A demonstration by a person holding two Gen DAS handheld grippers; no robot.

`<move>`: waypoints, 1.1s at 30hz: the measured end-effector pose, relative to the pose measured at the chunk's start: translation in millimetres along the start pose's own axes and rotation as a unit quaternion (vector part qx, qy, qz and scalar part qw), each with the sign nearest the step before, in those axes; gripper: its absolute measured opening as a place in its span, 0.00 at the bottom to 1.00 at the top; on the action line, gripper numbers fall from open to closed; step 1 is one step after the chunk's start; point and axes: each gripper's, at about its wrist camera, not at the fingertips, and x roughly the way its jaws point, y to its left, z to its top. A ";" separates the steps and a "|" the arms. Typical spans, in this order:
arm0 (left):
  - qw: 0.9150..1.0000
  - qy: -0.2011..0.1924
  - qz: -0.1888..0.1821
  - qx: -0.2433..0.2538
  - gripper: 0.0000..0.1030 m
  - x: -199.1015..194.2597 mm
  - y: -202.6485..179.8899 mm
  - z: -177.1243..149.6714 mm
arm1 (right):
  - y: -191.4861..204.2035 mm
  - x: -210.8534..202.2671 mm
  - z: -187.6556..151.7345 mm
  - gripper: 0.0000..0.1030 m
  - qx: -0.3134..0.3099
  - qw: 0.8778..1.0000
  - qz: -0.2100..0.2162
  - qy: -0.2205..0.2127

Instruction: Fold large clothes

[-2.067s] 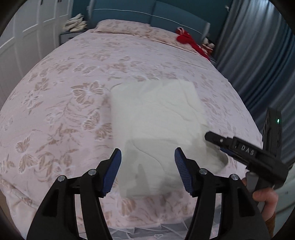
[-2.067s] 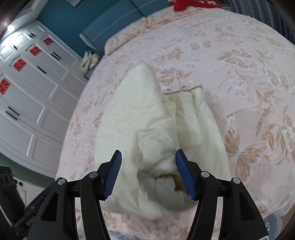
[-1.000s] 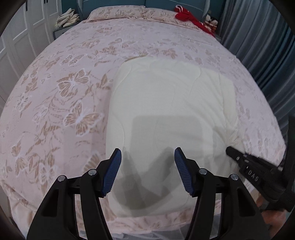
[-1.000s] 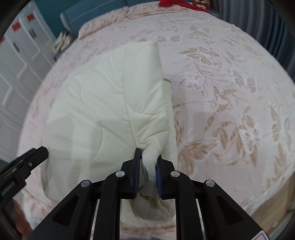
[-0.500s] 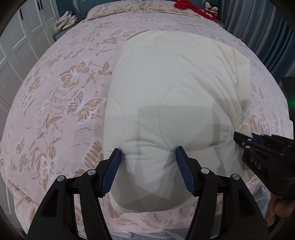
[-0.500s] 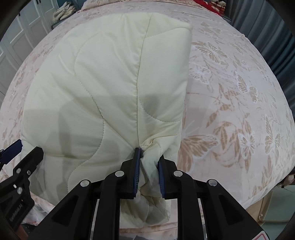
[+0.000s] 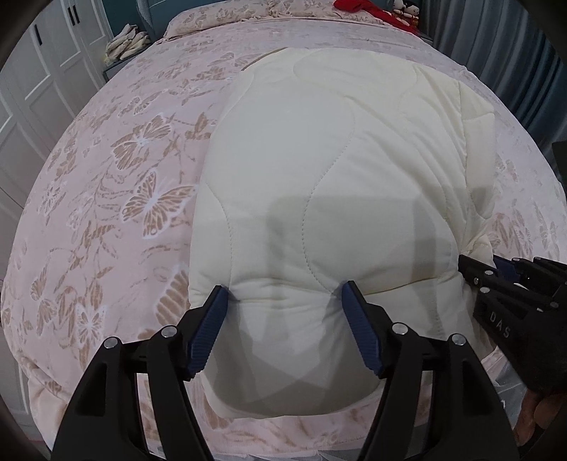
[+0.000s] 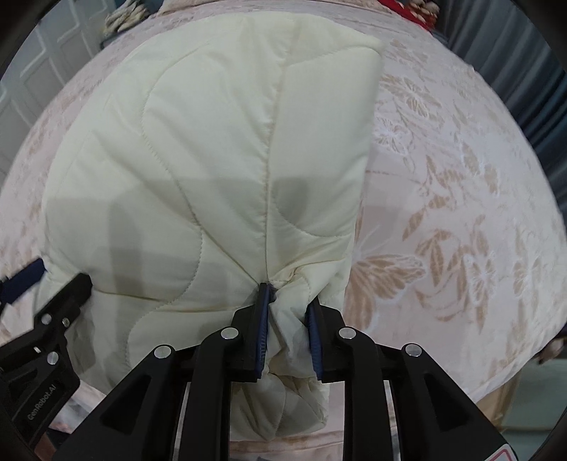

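Observation:
A cream quilted jacket lies folded on the bed, near its front edge; it also fills the right wrist view. My left gripper is open, its blue pads pressed down into the jacket's near left part with fabric bulging between them. My right gripper is shut on a bunched fold at the jacket's near right corner; it shows at the right edge of the left wrist view. The left gripper's fingers appear at the left edge of the right wrist view.
The bed is covered by a pink spread with tan butterflies. A red cloth and pillows lie at the headboard. White wardrobe doors stand left, grey curtains right. The bed's front edge is just below the grippers.
My right gripper closed on the jacket's corner and has kept hold. My left gripper came down from above the jacket and now presses its open pads into the near edge.

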 end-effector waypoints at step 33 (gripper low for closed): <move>0.999 0.001 -0.041 -0.027 0.80 -26.5 29.1 8.5 | -17.3 -43.6 -16.2 0.73 0.056 0.998 -0.006 -0.027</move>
